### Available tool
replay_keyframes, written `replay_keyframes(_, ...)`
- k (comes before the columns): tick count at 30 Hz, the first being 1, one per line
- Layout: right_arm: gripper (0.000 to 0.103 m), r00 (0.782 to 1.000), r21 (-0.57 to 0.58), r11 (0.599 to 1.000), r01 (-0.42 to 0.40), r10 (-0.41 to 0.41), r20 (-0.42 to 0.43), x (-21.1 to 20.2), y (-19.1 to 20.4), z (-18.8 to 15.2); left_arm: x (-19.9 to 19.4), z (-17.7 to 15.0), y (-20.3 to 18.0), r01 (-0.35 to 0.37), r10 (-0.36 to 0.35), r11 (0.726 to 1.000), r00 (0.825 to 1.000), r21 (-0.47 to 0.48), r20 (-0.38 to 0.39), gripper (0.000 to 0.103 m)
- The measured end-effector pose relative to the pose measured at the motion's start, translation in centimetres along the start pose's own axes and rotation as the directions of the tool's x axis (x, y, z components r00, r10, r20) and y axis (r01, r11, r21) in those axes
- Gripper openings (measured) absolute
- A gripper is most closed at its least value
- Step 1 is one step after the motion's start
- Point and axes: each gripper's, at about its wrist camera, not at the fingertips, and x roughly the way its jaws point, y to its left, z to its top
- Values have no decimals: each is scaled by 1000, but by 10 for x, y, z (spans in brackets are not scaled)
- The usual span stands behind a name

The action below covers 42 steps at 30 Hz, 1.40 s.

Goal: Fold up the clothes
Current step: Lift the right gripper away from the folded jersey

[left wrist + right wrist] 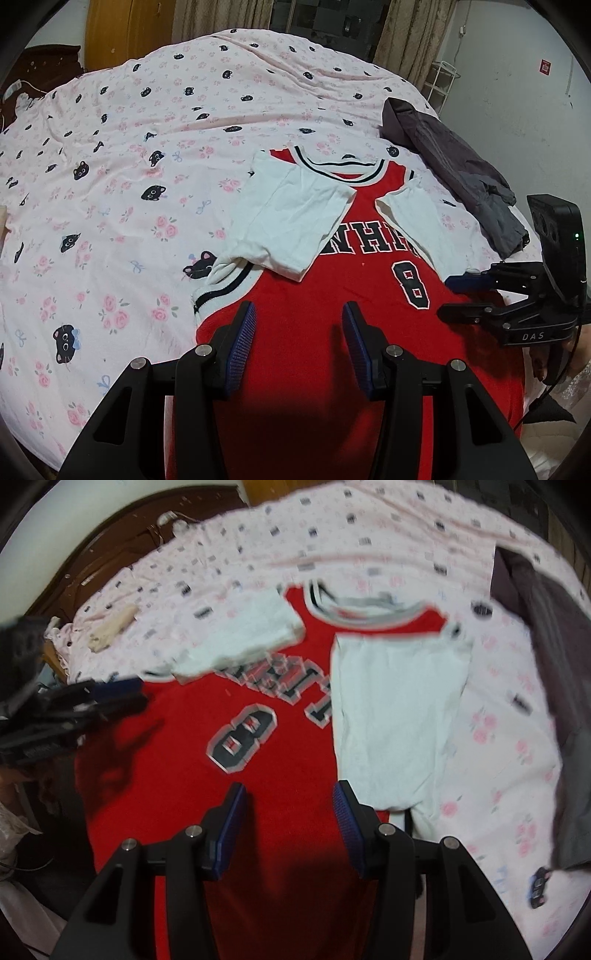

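Note:
A red jersey (343, 295) with a black number 8 and white sleeves lies face up on the bed. Its left white sleeve (291, 218) is folded in over the chest; the right white sleeve (395, 720) is folded in too. My left gripper (299, 317) is open and empty, just above the jersey's lower part. My right gripper (288, 797) is open and empty over the jersey's lower right; it also shows in the left wrist view (461, 299), jaws apart. The jersey (229, 805) is blurred in the right wrist view, where the left gripper (122, 694) shows at the left edge.
The bed carries a pink sheet (122, 177) printed with black cats and flowers. A dark grey garment (458, 170) lies at the bed's right edge, beyond the jersey. A wooden headboard (110, 554) and a small beige cloth (114, 627) are at the far left.

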Motion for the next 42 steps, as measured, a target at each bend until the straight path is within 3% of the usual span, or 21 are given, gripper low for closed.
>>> replay_keyframes(6,50,996,22,997,-71,69,59,-24,-3,3,-6,15,20,87,-86,996,996,-25,12,44)
replay_keyframes(10,50,984,64,987,-145,137,117,-52,-24,11,-1,44,35,190,-189,981,981,33,-32,44)
replay_keyframes(14,51,982,128,981,-149,132,135,-63,-61,28,14,77,35,167,-157,964,985,209,-64,44)
replay_keyframes(18,51,991,155,983,-97,80,108,-52,-93,48,43,100,44,176,-151,943,983,281,-106,44)
replay_keyframes(25,51,996,172,983,-65,55,64,-23,-135,77,90,134,57,268,-240,931,961,247,-137,44)
replay_keyframes(32,51,998,183,981,-61,54,44,0,-163,97,131,154,73,290,-262,936,953,201,-155,43)
replay_keyframes(39,51,998,186,981,-54,47,41,10,-173,101,142,148,77,306,-273,932,945,194,-177,43)
replay_keyframes(42,51,998,188,981,-53,44,53,4,-169,94,128,140,81,308,-282,935,946,175,-161,43)
